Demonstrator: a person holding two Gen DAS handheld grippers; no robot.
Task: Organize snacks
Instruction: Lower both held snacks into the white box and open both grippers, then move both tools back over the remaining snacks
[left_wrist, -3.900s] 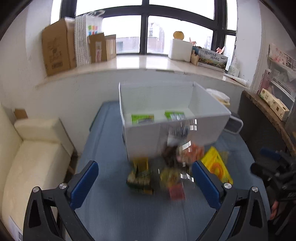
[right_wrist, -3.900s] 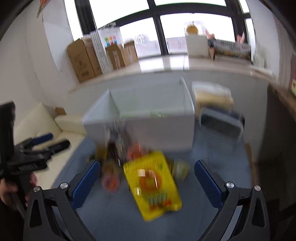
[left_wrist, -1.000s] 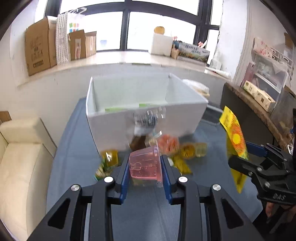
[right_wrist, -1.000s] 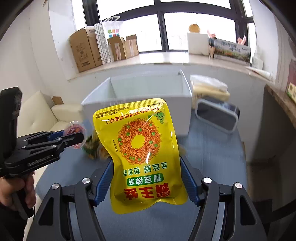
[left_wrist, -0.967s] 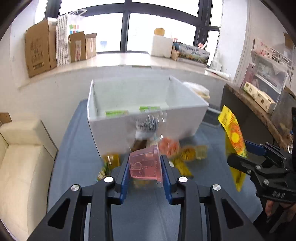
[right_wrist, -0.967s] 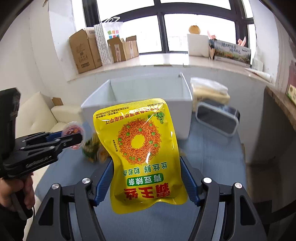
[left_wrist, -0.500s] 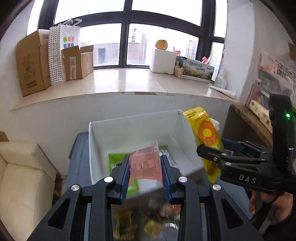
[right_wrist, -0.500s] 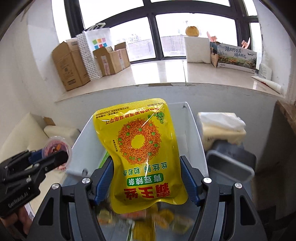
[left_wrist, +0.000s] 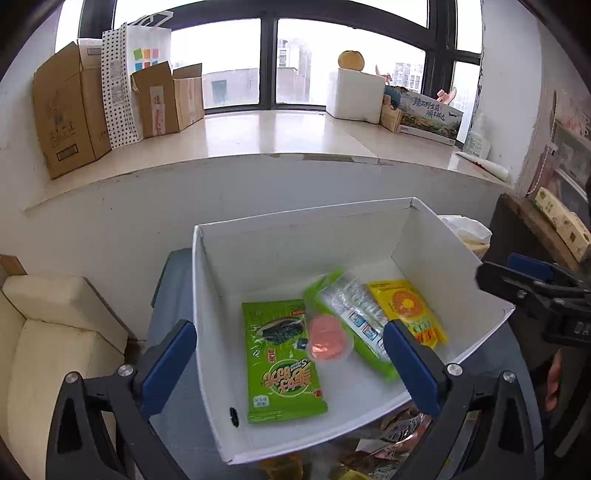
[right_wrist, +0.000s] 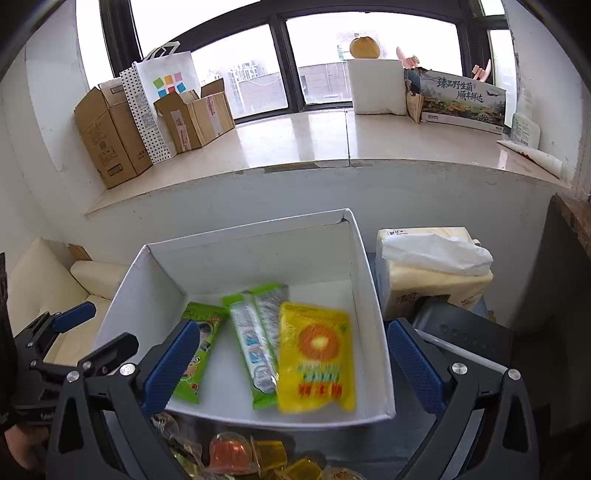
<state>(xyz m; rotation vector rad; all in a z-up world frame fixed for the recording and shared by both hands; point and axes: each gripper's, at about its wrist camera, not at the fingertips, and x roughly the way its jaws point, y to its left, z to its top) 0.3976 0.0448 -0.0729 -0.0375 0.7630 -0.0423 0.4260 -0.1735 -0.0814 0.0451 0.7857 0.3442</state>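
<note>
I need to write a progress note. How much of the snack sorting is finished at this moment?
Partly done. The white box holds a green seaweed pack, a green-edged pack, a yellow bag and a pink jelly cup, the last two blurred. Both jaws have just been opening; left gripper and right gripper hold nothing. More jelly cups wait outside the box.
</note>
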